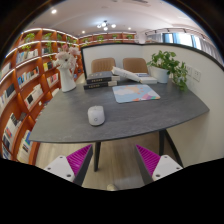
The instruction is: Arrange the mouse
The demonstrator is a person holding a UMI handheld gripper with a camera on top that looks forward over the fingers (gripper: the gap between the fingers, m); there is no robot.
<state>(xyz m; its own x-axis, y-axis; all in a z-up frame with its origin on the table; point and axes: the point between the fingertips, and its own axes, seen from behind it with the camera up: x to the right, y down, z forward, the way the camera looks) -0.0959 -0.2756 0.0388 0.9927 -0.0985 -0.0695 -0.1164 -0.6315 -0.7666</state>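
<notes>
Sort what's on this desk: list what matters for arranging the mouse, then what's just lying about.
For the job: mouse, mouse mat, gripper, open, short of the desk.

Lying about: potted plant, books, white vase, bookshelf, chairs.

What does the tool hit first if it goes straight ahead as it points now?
Probably the near edge of the grey table; depth is unclear. The open tool is short of it, and the white mouse lies beyond that edge, slightly left of the line.
</notes>
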